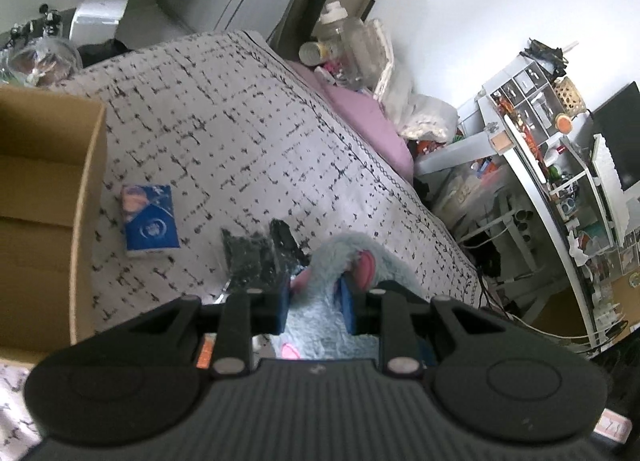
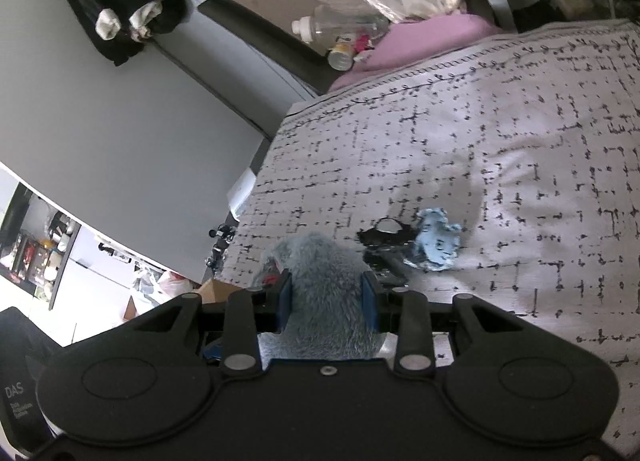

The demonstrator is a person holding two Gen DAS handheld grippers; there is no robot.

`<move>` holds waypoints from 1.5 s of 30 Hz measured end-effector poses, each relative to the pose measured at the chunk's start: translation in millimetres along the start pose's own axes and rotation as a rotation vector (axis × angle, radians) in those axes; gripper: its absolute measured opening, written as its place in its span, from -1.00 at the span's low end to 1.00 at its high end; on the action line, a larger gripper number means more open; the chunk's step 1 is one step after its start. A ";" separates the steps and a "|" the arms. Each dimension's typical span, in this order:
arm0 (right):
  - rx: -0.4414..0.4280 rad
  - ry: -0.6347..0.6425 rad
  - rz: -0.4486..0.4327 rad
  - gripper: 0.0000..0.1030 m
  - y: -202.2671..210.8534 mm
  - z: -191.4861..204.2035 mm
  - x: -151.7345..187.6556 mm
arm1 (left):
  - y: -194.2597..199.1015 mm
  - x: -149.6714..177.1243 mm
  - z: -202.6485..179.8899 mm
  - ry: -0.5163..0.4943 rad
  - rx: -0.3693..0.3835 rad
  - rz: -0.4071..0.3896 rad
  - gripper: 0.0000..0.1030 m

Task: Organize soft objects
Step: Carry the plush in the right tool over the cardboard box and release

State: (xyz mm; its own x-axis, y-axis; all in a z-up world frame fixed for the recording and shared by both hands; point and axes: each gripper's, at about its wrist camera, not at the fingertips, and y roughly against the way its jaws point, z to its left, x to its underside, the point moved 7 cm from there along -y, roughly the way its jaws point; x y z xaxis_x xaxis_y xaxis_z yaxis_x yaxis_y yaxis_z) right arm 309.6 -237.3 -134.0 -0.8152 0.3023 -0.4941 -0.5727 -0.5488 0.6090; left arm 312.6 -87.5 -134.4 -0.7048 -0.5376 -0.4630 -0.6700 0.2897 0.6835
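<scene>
I count one bed with a grey quilt printed in black dashes point(image 1: 240, 121), one open brown cardboard box point(image 1: 86, 197) at its edge, and one fluffy pale-blue plush toy with pink patches point(image 1: 320, 301). Smaller: one blue tissue pack point(image 1: 150, 223), one black mesh bundle point(image 1: 256, 261), one crumpled light-blue cloth point(image 2: 434, 241). My left gripper point(image 1: 316, 301) is clamped on the plush, which fills the gap between its blue pads point(image 1: 282, 307). My right gripper point(image 2: 328, 303) squeezes the same grey-blue fur point(image 2: 326, 293) above the quilt point(image 2: 480, 141).
</scene>
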 end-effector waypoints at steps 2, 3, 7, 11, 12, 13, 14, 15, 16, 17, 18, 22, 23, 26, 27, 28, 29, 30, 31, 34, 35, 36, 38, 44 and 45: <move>-0.006 0.010 -0.005 -0.33 1.4 6.9 1.4 | 6.3 -2.5 2.2 0.005 0.001 -0.013 -0.51; -0.007 0.019 -0.009 -0.33 2.0 11.0 1.8 | 9.4 -3.6 3.1 0.007 0.003 -0.018 -0.51; -0.017 0.062 -0.024 -0.33 3.5 26.4 4.0 | 22.4 -8.3 9.1 0.017 0.010 -0.036 -0.51; -0.023 0.072 -0.032 -0.33 3.4 38.9 6.3 | 33.3 -12.7 17.5 0.040 0.029 -0.051 -0.51; -0.025 0.078 -0.034 -0.33 3.2 42.8 6.7 | 36.2 -12.9 19.5 0.041 0.031 -0.056 -0.51; -0.027 0.082 -0.035 -0.33 3.1 46.1 7.3 | 39.7 -14.0 21.9 0.043 0.031 -0.063 -0.51; -0.031 0.087 -0.036 -0.33 2.5 50.2 8.0 | 42.2 -15.3 23.1 0.043 0.030 -0.068 -0.51; -0.036 0.089 -0.036 -0.32 2.2 53.6 9.0 | 45.9 -16.8 25.7 0.045 0.029 -0.075 -0.51; -0.041 0.090 -0.036 -0.32 1.8 56.3 10.4 | 49.4 -18.4 28.4 0.047 0.027 -0.082 -0.51; -0.047 0.094 -0.035 -0.32 1.3 60.0 12.2 | 52.1 -18.9 30.9 0.047 0.026 -0.087 -0.51; -0.053 0.099 -0.034 -0.32 0.6 63.7 14.0 | 55.5 -20.2 33.7 0.050 0.025 -0.093 -0.51; -0.073 0.110 -0.028 -0.32 -2.3 77.9 21.1 | 67.3 -23.1 44.0 0.058 0.019 -0.115 -0.51; -0.076 0.114 -0.027 -0.32 -3.0 81.7 22.8 | 69.4 -23.5 45.9 0.057 0.017 -0.119 -0.51; -0.083 0.120 -0.025 -0.32 -5.2 91.1 26.7 | 76.8 -27.0 51.7 0.056 0.009 -0.133 -0.51; -0.086 0.121 -0.024 -0.32 -6.1 94.1 27.9 | 79.2 -27.8 53.7 0.056 0.007 -0.137 -0.51; -0.088 0.122 -0.023 -0.32 -6.9 96.2 28.9 | 81.7 -29.1 56.5 0.058 0.006 -0.141 -0.51; -0.090 0.126 -0.023 -0.32 -7.8 99.5 30.3 | 83.3 -29.9 57.9 0.059 0.005 -0.144 -0.51; -0.093 0.130 -0.021 -0.32 -8.7 103.3 32.0 | 85.7 -30.9 60.4 0.060 0.004 -0.148 -0.51; -0.096 0.133 -0.020 -0.32 -9.4 106.1 33.4 | 88.2 -32.1 63.3 0.061 0.001 -0.153 -0.51; -0.102 0.147 -0.014 -0.32 -13.2 115.6 38.9 | 95.2 -33.9 74.1 0.072 -0.005 -0.162 -0.51; -0.104 0.151 -0.012 -0.32 -14.9 118.9 41.0 | 97.0 -34.4 78.1 0.080 -0.006 -0.164 -0.51; -0.107 0.155 -0.008 -0.32 -16.7 122.2 43.4 | 98.7 -35.4 81.4 0.083 -0.008 -0.166 -0.51; -0.115 0.159 0.001 -0.32 -20.9 128.4 48.1 | 103.0 -37.1 87.7 0.083 -0.019 -0.176 -0.51; -0.131 0.158 0.031 -0.32 -34.3 140.7 61.4 | 109.2 -39.0 109.5 0.094 -0.048 -0.181 -0.51; -0.132 0.161 0.037 -0.32 -37.3 142.5 63.7 | 109.9 -39.3 112.9 0.099 -0.051 -0.182 -0.51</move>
State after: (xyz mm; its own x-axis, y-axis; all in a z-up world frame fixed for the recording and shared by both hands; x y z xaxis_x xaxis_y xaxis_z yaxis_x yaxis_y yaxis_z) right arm 266.6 -86.5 -99.7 -0.8051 0.1574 -0.5718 -0.5173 -0.6579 0.5473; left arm 240.4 55.0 -104.8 -0.5454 -0.6530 -0.5255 -0.7698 0.1421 0.6223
